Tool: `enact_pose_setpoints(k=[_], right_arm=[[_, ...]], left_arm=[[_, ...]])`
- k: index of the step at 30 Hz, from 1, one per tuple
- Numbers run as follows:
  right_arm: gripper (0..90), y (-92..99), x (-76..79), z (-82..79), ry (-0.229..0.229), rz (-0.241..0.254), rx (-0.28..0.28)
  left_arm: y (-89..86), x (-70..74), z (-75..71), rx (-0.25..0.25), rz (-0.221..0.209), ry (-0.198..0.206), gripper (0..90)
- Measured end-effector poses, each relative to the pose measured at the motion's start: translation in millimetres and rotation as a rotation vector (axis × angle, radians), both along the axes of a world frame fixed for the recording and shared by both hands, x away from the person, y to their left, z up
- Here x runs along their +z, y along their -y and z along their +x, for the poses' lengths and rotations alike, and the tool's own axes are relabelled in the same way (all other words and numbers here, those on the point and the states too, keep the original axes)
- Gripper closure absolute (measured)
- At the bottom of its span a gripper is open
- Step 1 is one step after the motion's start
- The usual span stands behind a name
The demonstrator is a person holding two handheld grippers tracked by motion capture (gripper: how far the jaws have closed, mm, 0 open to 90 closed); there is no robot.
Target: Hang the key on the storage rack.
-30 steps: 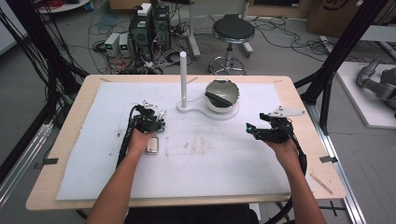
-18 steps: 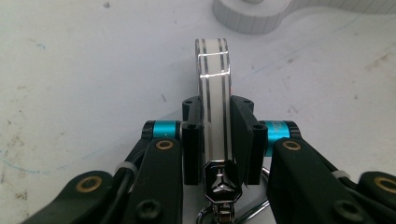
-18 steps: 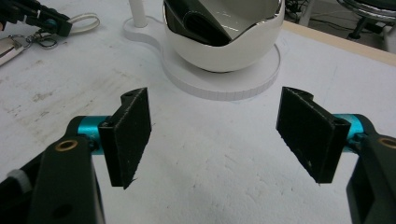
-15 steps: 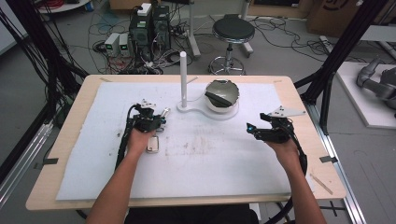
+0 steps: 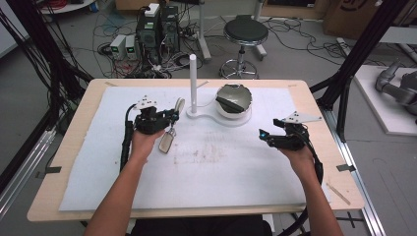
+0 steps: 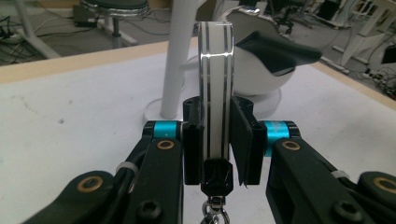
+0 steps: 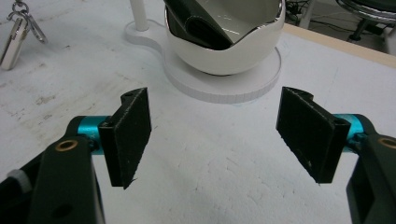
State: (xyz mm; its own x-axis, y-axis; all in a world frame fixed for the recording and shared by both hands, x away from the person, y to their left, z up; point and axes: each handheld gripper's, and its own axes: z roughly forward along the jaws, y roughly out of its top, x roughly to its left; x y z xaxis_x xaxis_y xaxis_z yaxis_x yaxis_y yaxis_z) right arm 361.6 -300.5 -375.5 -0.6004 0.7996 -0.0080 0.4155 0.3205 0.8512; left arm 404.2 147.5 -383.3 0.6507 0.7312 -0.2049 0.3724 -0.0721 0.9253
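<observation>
A white ring with dark stripes (image 6: 215, 70) stands upright between my left gripper's (image 6: 217, 140) pads, which have just closed and are shut on it. A chain and clasp hang below the ring. In the high view the left gripper (image 5: 173, 115) holds the ring (image 5: 179, 104) left of the white post (image 5: 193, 83), and a silver fob (image 5: 166, 142) dangles under it over the white mat. My right gripper (image 5: 263, 135) hovers at the right, open, its jaws (image 7: 217, 133) wide apart with nothing between them. They face the white bowl (image 7: 224, 51).
The post and bowl (image 5: 234, 101) share a white base (image 5: 211, 117) at the back middle of the mat; a dark object lies in the bowl. From the right gripper view the fob (image 7: 13, 42) hangs at far left. Table edges (image 5: 339, 162) ring the mat.
My left gripper has risen a little with the ring in it, and the fob has lifted and shifted toward the post. The right gripper has stayed where it was.
</observation>
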Motion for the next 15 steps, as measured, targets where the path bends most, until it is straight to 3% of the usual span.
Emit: enact_pose_setpoints(k=[1,8,15], right_arm=[[26.8,-0.3,-0.1,-0.1,-0.001,0.0,0.001],[26.8,0.1,0.8,-1.0,0.0,0.005,-0.001],[26.8,0.7,1.0,-0.8,0.004,0.005,0.0]], left_arm=[[0.8,1.8,-1.0,-0.006,-0.013,0.016,75.2],[5.5,6.8,-0.3,-0.067,-0.068,0.027,75.2],[12.0,8.8,2.4,-0.09,-0.095,0.032,75.1]])
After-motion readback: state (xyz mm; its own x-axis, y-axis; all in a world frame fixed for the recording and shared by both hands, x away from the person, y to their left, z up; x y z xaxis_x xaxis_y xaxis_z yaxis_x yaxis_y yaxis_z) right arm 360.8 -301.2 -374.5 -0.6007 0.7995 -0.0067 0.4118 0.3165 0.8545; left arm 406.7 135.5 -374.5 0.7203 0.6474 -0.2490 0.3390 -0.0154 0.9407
